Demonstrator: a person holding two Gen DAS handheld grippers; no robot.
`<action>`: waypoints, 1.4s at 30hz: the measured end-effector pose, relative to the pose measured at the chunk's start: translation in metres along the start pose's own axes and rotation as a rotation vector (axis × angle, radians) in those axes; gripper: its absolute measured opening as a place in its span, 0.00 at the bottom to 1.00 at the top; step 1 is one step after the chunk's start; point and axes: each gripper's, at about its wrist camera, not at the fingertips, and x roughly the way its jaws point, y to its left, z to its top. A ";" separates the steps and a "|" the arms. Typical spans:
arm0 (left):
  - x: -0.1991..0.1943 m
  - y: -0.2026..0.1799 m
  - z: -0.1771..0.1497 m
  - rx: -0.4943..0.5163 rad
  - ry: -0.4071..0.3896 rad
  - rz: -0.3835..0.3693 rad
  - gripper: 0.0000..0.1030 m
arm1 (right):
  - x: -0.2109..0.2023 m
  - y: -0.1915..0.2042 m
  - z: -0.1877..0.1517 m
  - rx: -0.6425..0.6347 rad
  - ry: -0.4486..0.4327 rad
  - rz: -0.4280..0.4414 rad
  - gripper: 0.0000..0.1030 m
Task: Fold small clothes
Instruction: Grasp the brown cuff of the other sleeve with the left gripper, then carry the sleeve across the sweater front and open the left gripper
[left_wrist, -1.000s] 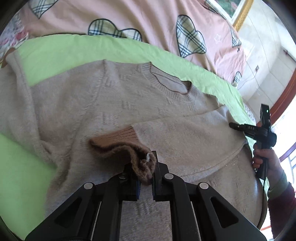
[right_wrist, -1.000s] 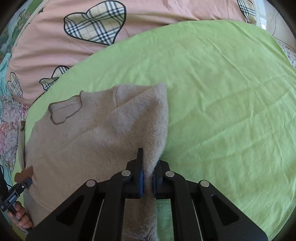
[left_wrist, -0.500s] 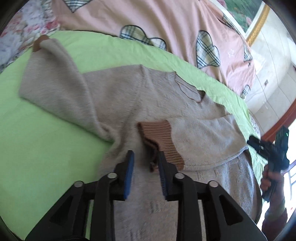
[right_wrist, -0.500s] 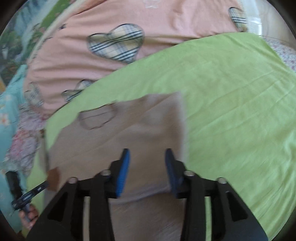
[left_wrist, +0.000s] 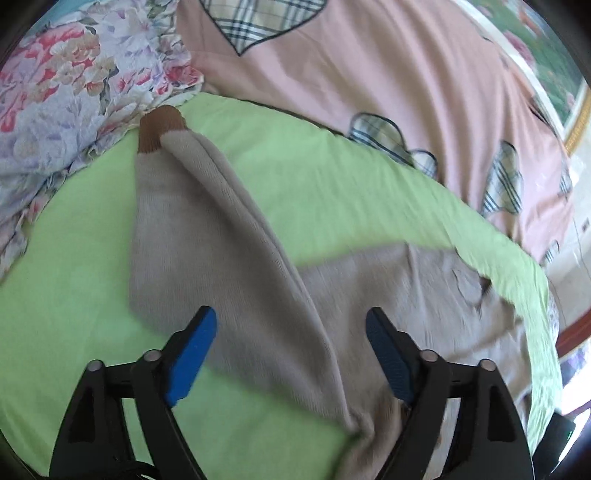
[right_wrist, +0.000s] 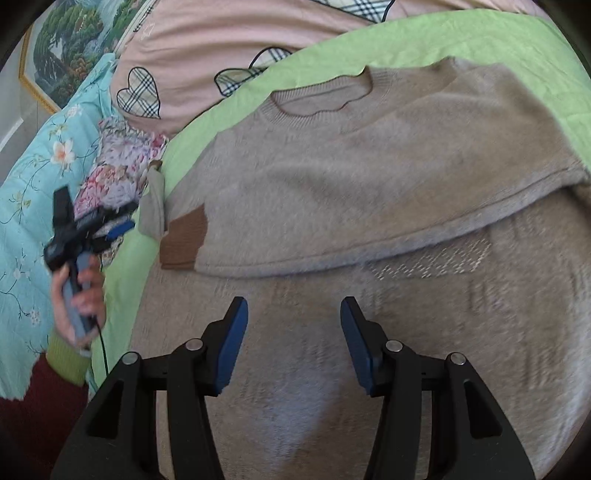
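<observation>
A beige knit sweater (right_wrist: 332, 206) lies flat on a green sheet (right_wrist: 480, 40). One sleeve is folded across its chest, its brown cuff (right_wrist: 184, 238) at the left. The other sleeve (left_wrist: 207, 236) stretches out over the green sheet (left_wrist: 332, 177), ending in a brown cuff (left_wrist: 159, 129). My left gripper (left_wrist: 291, 328) is open and empty above this outstretched sleeve. It also shows in the right wrist view (right_wrist: 92, 229), held in a hand. My right gripper (right_wrist: 293, 325) is open and empty above the sweater's lower body.
A pink quilt with plaid hearts (left_wrist: 369, 74) lies beyond the sheet. Floral bedding (left_wrist: 74, 85) sits at the left, and a turquoise floral blanket (right_wrist: 33, 177) lies beside it. A framed picture (right_wrist: 55, 48) hangs on the wall.
Both grippers have opened. The left let go of the folded sleeve's cuff and swung left toward the other sleeve. The right released the sweater's edge and moved over its body.
</observation>
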 end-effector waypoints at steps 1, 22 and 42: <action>0.007 0.003 0.013 -0.006 0.000 0.014 0.82 | 0.001 0.001 -0.001 -0.001 0.004 -0.003 0.52; 0.025 0.006 0.078 0.047 -0.112 0.078 0.02 | -0.008 0.001 0.000 0.021 -0.019 -0.009 0.52; 0.028 -0.293 -0.155 0.711 0.031 -0.314 0.03 | -0.089 -0.060 -0.007 0.213 -0.217 -0.096 0.52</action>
